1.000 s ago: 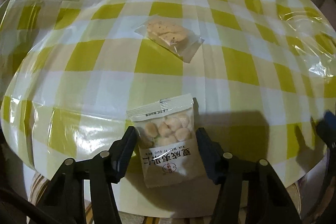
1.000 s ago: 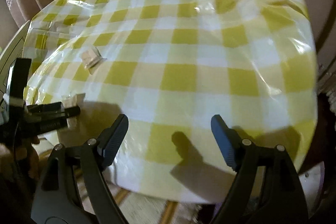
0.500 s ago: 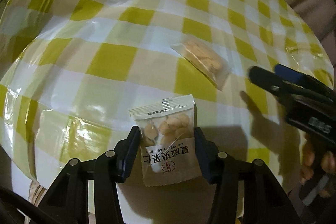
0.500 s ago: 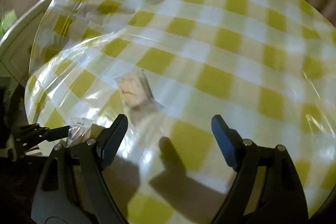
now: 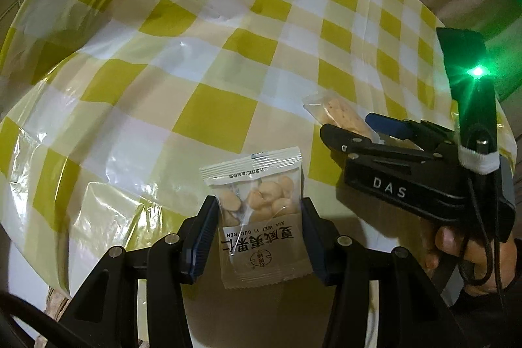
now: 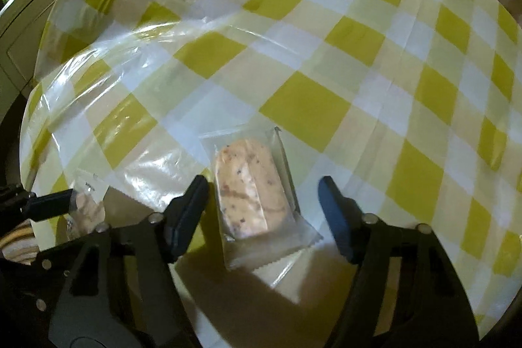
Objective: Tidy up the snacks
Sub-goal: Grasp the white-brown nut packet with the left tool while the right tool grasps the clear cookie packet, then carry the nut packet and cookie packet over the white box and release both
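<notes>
Yellow checked tablecloth (image 6: 306, 106) is covering the table. Left gripper (image 5: 257, 237) is pinching the nut packet (image 5: 261, 217) between both fingers. Right gripper (image 6: 264, 214) is standing wide open around the cookie packet (image 6: 251, 194), its fingers not touching it.

Glossy plastic tablecloth (image 5: 195, 61); clear, shiny plastic cookie wrapper (image 6: 284, 152); matt black tongs (image 6: 264, 211).

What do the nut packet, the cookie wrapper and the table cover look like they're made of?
Nut packet: thin plastic film, clear window above a matte printed panel, crimped top seal. Cookie wrapper: clear glossy film, cookie visible through it. Table cover: probably vinyl or plastic sheeting, since it shows shiny wrinkles and glare.
</notes>
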Motion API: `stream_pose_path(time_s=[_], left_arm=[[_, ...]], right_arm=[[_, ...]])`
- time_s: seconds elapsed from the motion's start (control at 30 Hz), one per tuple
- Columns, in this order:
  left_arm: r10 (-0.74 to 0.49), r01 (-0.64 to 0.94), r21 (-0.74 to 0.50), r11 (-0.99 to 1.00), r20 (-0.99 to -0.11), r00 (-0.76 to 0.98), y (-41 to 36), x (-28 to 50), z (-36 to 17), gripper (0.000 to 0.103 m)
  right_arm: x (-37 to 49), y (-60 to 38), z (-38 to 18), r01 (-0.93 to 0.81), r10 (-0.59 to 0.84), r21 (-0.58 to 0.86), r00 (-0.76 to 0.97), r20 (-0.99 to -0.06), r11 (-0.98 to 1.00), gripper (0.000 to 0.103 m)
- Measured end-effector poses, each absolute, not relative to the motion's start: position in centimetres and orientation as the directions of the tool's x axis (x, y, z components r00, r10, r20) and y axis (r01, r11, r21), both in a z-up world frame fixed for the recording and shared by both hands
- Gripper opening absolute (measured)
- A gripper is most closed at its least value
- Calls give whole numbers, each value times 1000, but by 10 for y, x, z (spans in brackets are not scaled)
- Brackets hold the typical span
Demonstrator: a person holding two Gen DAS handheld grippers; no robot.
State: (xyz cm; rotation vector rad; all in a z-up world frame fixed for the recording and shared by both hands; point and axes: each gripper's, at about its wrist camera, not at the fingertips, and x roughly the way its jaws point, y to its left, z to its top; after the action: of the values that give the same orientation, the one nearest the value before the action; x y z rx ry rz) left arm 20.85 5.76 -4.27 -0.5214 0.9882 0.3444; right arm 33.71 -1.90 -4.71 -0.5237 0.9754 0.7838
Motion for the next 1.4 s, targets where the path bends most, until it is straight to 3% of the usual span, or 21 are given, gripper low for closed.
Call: stream_pose_path(time_s=[0.03, 0.1, 0.6, 1.4], left_arm=[[40, -498, -258, 828, -858, 512, 57, 209, -43, 50], [39, -491, -255, 833, -858, 513, 55, 208, -42, 50], [16, -383, -222, 897, -848, 530, 12, 211, -26, 50], [-250, 60, -259, 964, -805, 537, -183, 181, 26, 50]], right_arm=[[335, -18, -46, -784, 347, -53, 333, -877, 619, 47], [333, -18, -45, -776, 331, -68, 345, -878, 627, 43], [281, -101, -11, -628, 287, -42, 412, -865, 777, 42], [178, -333, 53, -256, 91, -60, 539, -837, 965, 42]])
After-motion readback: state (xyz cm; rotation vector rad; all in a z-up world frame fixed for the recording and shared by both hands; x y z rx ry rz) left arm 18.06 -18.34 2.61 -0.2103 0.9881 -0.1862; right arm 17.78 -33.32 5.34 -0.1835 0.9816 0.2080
